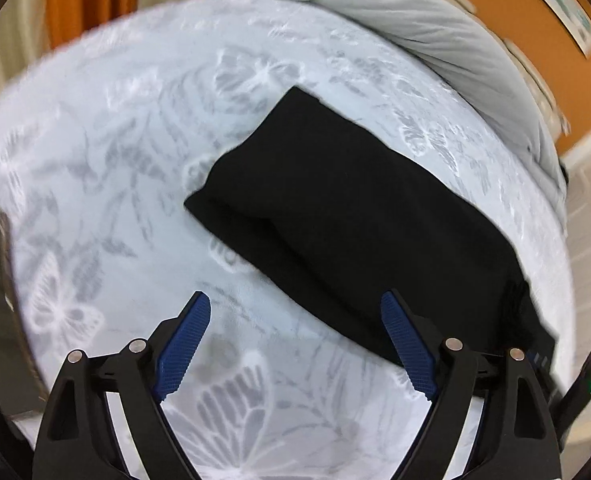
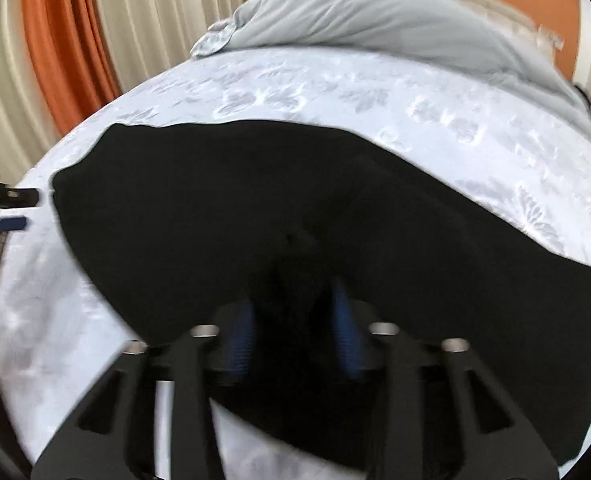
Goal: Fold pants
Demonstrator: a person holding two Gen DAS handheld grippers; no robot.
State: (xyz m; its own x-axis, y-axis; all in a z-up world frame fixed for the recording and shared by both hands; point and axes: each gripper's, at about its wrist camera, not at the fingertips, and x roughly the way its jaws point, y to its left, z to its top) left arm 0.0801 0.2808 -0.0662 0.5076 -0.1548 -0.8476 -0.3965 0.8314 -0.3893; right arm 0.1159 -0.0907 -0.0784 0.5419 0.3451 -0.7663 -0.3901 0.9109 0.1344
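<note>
Both grippers hang over a bed. Left gripper [image 1: 295,300] stands wide apart and empty above the bedspread [image 1: 115,160], just beside the near edge of the folded black pants [image 1: 335,208]. Right gripper [image 2: 295,300] is parted over the pants [image 2: 255,208]; blur hides whether its pads [image 2: 345,320] press the cloth. A grey pillow [image 2: 375,16] lies at the far end.

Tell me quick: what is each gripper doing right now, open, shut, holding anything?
Left gripper: open, empty, above the bedspread beside the black pants.
Right gripper: jaws apart over the pants; grip cannot be told through blur.
</note>
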